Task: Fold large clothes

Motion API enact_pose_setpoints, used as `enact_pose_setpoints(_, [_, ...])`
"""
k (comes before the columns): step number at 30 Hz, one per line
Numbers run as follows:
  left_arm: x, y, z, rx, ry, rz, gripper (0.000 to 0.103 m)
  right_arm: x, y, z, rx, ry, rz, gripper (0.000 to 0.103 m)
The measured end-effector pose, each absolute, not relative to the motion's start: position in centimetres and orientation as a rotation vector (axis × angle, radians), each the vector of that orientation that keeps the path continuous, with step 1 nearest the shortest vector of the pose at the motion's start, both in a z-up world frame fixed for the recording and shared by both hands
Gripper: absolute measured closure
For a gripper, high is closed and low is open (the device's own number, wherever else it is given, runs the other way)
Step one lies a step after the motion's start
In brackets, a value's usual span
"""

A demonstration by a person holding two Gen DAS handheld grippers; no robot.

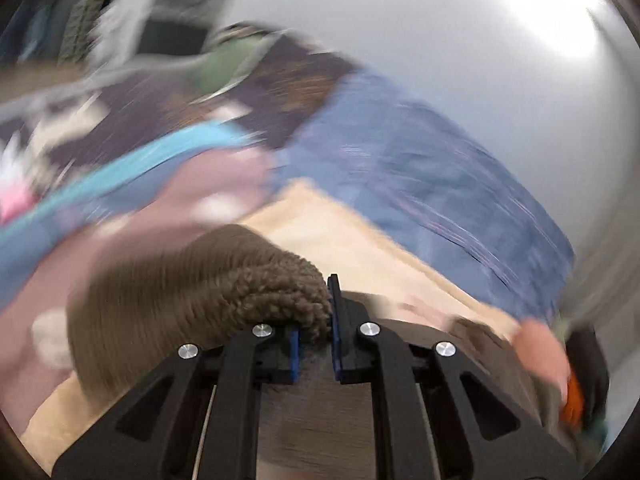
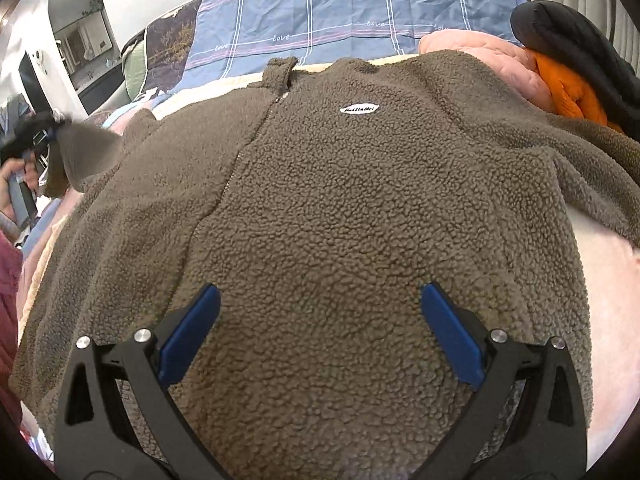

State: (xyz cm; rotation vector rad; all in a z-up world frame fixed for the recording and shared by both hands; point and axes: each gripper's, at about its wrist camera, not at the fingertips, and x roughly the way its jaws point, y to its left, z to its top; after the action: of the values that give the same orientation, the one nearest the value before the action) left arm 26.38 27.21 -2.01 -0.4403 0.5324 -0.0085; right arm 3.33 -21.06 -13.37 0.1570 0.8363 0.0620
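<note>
The first fold looks to be in hand: the left claw (image 1: 314,334) is pinched shut on a fleece sleeve (image 1: 224,280), a wad of pile bulging just left of its pads. In the right view that claw (image 2: 50,134) sits far off to the left, lifted clear of the bed, the sleeve (image 2: 86,148) hanging from it in a taut cone. The left view is heavily blurred.

The fleece (image 2: 340,208) lies flat and front-up on the bed, its body spreading ahead of and under the right claw (image 2: 320,328), collar farthest away. The right claw hovers wide, empty, over the hem, pointing toward the collar.

Next, I judge, the sleeve wants carrying across the chest and laying flat, while the right claw pins or steadies the body.
</note>
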Motion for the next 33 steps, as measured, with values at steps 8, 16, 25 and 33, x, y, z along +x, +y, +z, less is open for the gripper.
enact_pose_setpoints(8, [21.0,0.2,-0.3,0.186,0.534,-0.468,0.073,1.8,-23.5,-12.2,0.269,0.783,0.046,0.002])
enact_pose_setpoints(16, [17.6,-4.2,-8.4,0.386,0.761,-0.593,0.053,0.5,-27.7,-10.6,0.246,0.757,-0.046,0.002])
enact_pose_setpoints(25, [15.4,4.3,-6.7,0.149,0.749,-0.540,0.039,5.8,-20.7,-4.1,-0.023,0.670,0.170,0.038])
enact_pose_setpoints(33, [17.3,11.0,-9.8,0.118,0.746,-0.149,0.031,9.8,-6.7,-4.2,-0.287,0.672,0.458,0.043])
